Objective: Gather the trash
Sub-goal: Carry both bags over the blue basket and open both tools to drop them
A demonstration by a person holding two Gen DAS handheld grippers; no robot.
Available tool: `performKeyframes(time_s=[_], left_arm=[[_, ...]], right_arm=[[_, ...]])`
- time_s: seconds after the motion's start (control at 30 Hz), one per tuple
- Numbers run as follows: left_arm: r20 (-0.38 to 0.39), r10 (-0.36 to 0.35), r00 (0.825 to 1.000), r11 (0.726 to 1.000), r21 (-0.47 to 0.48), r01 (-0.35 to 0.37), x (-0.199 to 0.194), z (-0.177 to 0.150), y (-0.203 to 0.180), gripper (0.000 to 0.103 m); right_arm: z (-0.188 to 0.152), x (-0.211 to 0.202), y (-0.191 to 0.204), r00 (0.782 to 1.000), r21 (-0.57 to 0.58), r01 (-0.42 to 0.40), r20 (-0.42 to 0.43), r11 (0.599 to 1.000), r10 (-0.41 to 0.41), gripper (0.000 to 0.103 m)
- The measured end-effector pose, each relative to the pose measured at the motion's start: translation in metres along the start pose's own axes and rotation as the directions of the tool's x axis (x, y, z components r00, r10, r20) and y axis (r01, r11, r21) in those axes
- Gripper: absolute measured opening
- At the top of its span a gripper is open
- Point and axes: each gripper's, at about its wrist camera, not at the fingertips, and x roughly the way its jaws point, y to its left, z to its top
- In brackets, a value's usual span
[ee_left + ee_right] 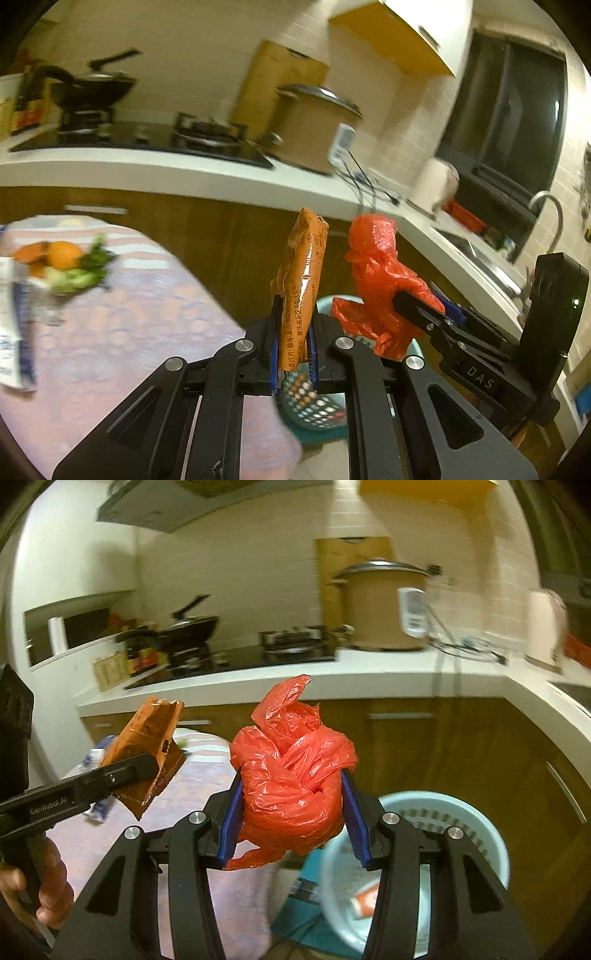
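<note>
Motion blur hides detail on the table (pixel 147 332) and the basket (pixel 480 819) beyond it, while the left gripper (pixel 293 350) pinches an upright orange snack wrapper (pixel 304 273) printed with small Chinese text and the right gripper (pixel 291 812), marked "DAS", clamps a crumpled red plastic bag (pixel 291 775) above the basket.

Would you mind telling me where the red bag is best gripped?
Across the bunched middle of the red bag, squeezing from both sides as the right gripper does now: the knotted wad is thick there, while the tail and top are thin and loose.
</note>
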Motion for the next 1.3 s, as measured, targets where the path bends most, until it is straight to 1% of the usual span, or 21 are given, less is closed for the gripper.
performKeyframes(time_s=[0.17, 0.27, 0.37, 0.47, 0.53, 0.6, 0.63, 0.67, 0.7, 0.73, 0.8, 0.9, 1.03, 1.2, 1.3], left_arm=[[-0.091, -0.046, 0.995, 0.998, 0.042, 0.050, 0.049, -0.008, -0.031, 0.010], [-0.149, -0.073, 0.986, 0.995, 0.054, 0.082, 0.077, -0.016, -0.046, 0.010], [-0.208, -0.104, 0.973, 0.992, 0.053, 0.117, 0.104, -0.025, -0.057, 0.010], [-0.248, -0.118, 0.962, 0.989, 0.059, 0.136, 0.123, -0.032, -0.066, 0.010], [-0.272, -0.128, 0.954, 0.987, 0.059, 0.149, 0.135, -0.036, -0.070, 0.010], [-0.289, -0.135, 0.948, 0.986, 0.055, 0.157, 0.144, -0.040, -0.073, 0.010], [-0.299, -0.140, 0.944, 0.986, 0.049, 0.162, 0.150, -0.042, -0.073, 0.012], [-0.302, -0.141, 0.943, 0.986, 0.046, 0.162, 0.152, -0.043, -0.073, 0.014], [-0.302, -0.138, 0.943, 0.986, 0.044, 0.158, 0.153, -0.043, -0.073, 0.021], [-0.307, -0.134, 0.942, 0.987, 0.039, 0.153, 0.155, -0.045, -0.071, 0.037], [-0.305, -0.130, 0.943, 0.989, 0.030, 0.146, 0.155, -0.046, -0.069, 0.048], [-0.308, -0.126, 0.943, 0.989, 0.032, 0.142, 0.154, -0.046, -0.065, 0.051], [-0.297, -0.131, 0.946, 0.990, 0.017, 0.142, 0.147, -0.045, -0.057, 0.059], [-0.282, -0.137, 0.949, 0.989, 0.015, 0.147, 0.135, -0.042, -0.055, 0.060], [-0.262, -0.130, 0.956, 0.990, 0.020, 0.141, 0.123, -0.039, -0.051, 0.060]], right_arm=[[-0.016, 0.004, -0.051, 0.996, 0.079, 0.083, -0.050, 0.993, -0.079, 0.045], [-0.028, 0.011, -0.079, 0.988, 0.124, 0.134, -0.095, 0.983, -0.122, 0.045], [-0.041, 0.019, -0.103, 0.978, 0.166, 0.170, -0.149, 0.971, -0.146, 0.045], [-0.051, 0.026, -0.118, 0.967, 0.186, 0.201, -0.193, 0.962, -0.165, 0.045], [-0.056, 0.028, -0.124, 0.958, 0.173, 0.232, -0.211, 0.957, -0.194, 0.046], [-0.059, 0.029, -0.128, 0.955, 0.173, 0.237, -0.221, 0.956, -0.197, 0.047], [-0.061, 0.030, -0.131, 0.953, 0.178, 0.239, -0.230, 0.955, -0.196, 0.047], [-0.063, 0.032, -0.133, 0.951, 0.183, 0.241, -0.239, 0.953, -0.195, 0.049], [-0.066, 0.034, -0.136, 0.948, 0.187, 0.246, -0.251, 0.951, -0.196, 0.050], [-0.066, 0.035, -0.138, 0.946, 0.191, 0.250, -0.258, 0.949, -0.197, 0.052], [-0.071, 0.039, -0.144, 0.942, 0.217, 0.251, -0.279, 0.943, -0.186, 0.056], [-0.075, 0.041, -0.150, 0.941, 0.252, 0.242, -0.294, 0.937, -0.164, 0.058], [-0.073, 0.039, -0.151, 0.941, 0.259, 0.248, -0.292, 0.933, -0.169, 0.059], [-0.066, 0.034, -0.141, 0.948, 0.245, 0.236, -0.271, 0.940, -0.167, 0.059], [-0.060, 0.030, -0.130, 0.956, 0.228, 0.216, -0.249, 0.950, -0.157, 0.060]])
